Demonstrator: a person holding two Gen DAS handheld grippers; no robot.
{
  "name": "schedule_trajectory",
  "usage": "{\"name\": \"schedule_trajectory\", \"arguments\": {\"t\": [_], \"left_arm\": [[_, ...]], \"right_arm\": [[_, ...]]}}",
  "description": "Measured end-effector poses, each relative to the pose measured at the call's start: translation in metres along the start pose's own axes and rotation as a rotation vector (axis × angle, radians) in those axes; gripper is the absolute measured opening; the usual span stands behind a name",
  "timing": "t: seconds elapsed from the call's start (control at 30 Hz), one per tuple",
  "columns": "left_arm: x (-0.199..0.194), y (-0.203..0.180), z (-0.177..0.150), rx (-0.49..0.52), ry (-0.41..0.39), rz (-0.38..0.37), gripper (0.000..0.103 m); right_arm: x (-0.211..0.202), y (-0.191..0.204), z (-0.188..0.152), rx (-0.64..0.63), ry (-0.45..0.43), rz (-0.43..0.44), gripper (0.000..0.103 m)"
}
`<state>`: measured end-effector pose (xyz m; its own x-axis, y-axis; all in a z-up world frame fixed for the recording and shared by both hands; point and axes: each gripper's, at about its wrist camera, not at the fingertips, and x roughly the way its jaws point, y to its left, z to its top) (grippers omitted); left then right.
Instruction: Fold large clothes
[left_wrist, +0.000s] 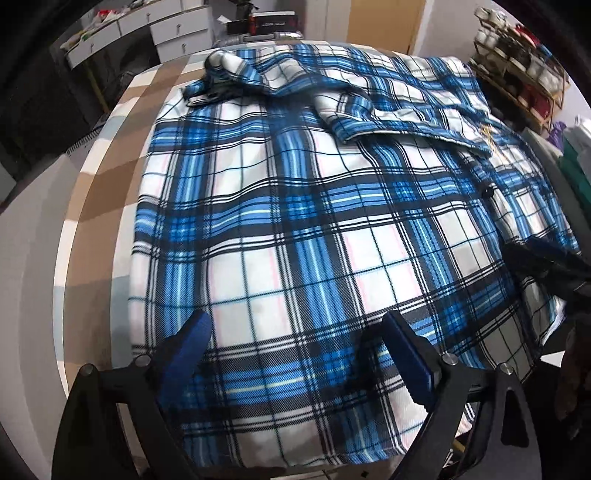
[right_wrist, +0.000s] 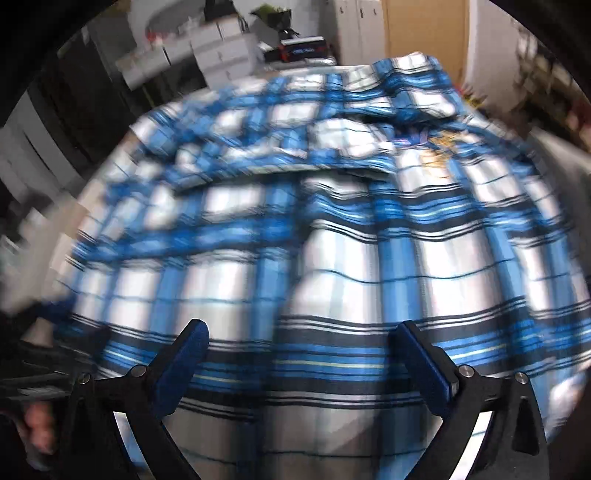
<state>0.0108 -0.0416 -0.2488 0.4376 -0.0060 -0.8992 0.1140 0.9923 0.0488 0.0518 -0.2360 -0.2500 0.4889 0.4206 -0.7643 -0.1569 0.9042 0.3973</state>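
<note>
Over the plaid shirt (left_wrist: 295, 221) spread across the bed (left_wrist: 110, 177), both the left gripper (left_wrist: 295, 328) and the right gripper (right_wrist: 301, 334) hang spread wide, pinching nothing.

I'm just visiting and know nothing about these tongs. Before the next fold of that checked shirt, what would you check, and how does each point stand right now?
1. Left tongs open and empty: ok, both blue pads stand wide apart over the cloth.
2. Right tongs open and empty: ok, nothing is pinched between them.
3. Plaid shirt lying spread on the table: ok, the body looks mostly flat.
4. Sleeve laid across the shirt's far part: ok, though the cloth near the far left is bunched.
5. Near hem within reach of both tongs: ok, it lies just under them.
6. Right-hand view sharp enough to aim: not ok, it is badly blurred.
</note>
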Motion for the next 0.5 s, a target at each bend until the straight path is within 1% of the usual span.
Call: {"name": "schedule_trajectory", "arguments": {"t": [0.03,0.07,0.13,0.2,0.23,0.33,0.37,0.5], "left_arm": [[-0.005,0.002,-0.001,-0.008,-0.013,-0.004,0.091],[-0.012,0.005,-0.003,-0.016,-0.036,-0.002,0.091],[-0.024,0.013,-0.008,-0.036,-0.086,0.013,0.091],[-0.037,0.026,-0.011,-0.077,-0.119,0.052,0.091],[-0.04,0.032,-0.012,-0.102,-0.115,0.058,0.091],[-0.046,0.054,-0.019,-0.16,-0.063,0.041,0.091],[-0.05,0.06,-0.022,-0.169,-0.049,0.059,0.091],[-0.055,0.063,-0.037,-0.167,-0.002,0.142,0.091]], "right_arm": [[-0.005,-0.007,0.002,0.052,-0.013,0.049,0.101],[-0.009,-0.011,0.002,0.078,-0.026,0.067,0.101],[-0.019,-0.017,0.004,0.1,-0.067,0.071,0.102],[-0.028,-0.021,0.004,0.111,-0.1,0.085,0.102],[-0.033,-0.024,0.003,0.123,-0.111,0.095,0.102],[-0.036,-0.031,0.002,0.169,-0.121,0.124,0.102],[-0.037,-0.034,0.002,0.184,-0.123,0.134,0.102],[-0.041,-0.041,-0.001,0.205,-0.134,0.143,0.102]]}}
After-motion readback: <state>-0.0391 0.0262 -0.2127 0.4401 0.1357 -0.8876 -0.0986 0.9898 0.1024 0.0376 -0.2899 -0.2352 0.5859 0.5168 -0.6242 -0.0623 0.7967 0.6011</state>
